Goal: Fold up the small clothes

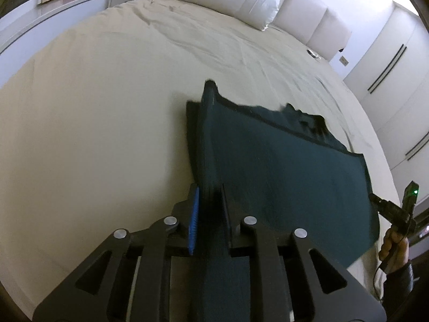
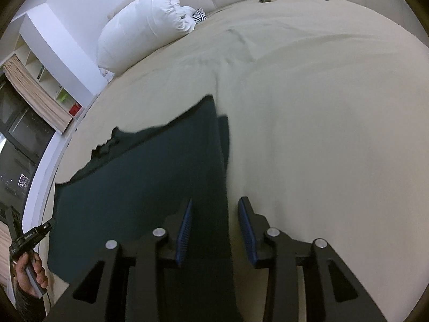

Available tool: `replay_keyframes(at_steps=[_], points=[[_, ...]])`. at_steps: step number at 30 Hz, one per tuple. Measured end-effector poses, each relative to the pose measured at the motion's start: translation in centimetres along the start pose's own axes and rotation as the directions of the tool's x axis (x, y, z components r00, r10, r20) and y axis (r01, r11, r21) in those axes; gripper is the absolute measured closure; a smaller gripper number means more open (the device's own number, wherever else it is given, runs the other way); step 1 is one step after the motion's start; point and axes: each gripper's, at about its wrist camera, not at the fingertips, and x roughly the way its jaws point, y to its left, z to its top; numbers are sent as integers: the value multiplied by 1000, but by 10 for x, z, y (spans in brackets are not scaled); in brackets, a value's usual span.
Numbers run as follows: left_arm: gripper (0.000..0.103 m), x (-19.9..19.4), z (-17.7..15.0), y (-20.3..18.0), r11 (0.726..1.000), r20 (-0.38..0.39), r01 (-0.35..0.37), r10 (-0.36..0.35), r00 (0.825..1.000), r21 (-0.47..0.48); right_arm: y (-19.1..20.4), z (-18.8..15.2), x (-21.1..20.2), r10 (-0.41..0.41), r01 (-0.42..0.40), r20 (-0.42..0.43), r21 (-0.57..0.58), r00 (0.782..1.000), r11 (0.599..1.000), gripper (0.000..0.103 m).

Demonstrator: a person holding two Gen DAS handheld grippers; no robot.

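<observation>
1. Left gripper [image 1: 210,201]: jaws only a crack apart, with the left edge of the dark green garment [image 1: 281,161] running between the blue pad and the other finger. Can't honestly tell if the pads are pinching the cloth or just sitting around it.
2. Right gripper [image 2: 215,214]: jaws clearly spread. The garment's right edge passes between the fingers next to the left pad, with bare sheet showing in front of the right pad, so it looks let go on this side.
3. The garment is spread out on the cream bed [image 1: 107,107] near its front edge. It looks folded over, with a second layer peeking out along the side and a darker hem along the far edge.
4. In the left wrist view a hand [image 1: 394,244] holds the other gripper's handle at the garment's right side.
5. Further back: a big white pillow [image 2: 139,26] against the padded headboard [image 1: 308,18], and something zebra-striped [image 2: 199,16] beside the pillow.
</observation>
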Motion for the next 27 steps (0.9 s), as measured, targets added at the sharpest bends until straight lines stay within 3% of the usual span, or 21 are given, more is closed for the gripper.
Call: replay_keyframes(at_steps=[3, 6, 8, 10, 14, 23, 27], points=[[80, -1, -15, 0, 1000, -23, 11, -11, 1000, -6, 6, -17, -6, -19, 19, -2, -32, 1000, 999, 66], [80, -1, -29, -1, 1000, -18, 6, -6, 1000, 19, 12, -29, -15, -51, 52, 13, -61, 999, 997, 74], [80, -2, -32, -1, 1000, -10, 7, -7, 1000, 26, 15, -31, -22, -69, 71, 27, -62, 997, 996, 91], [80, -2, -35, -2, 999, -6, 0, 1, 1000, 52, 14, -34, -27, -75, 77, 36, -48, 997, 996, 95], [88, -6, -42, -7, 994, 0, -21, 21, 1000, 106, 1, -38, -28, -37, 37, 16, 22, 999, 999, 96], [93, -22, -52, 2, 999, 14, 19, -20, 1000, 46, -6, -41, -39, 16, -17, 13, 83, 1000, 996, 97], [92, -14, -50, 16, 998, 0, 64, -64, 998, -24, -16, -43, -22, 21, -18, -27, 99, 999, 995, 97]])
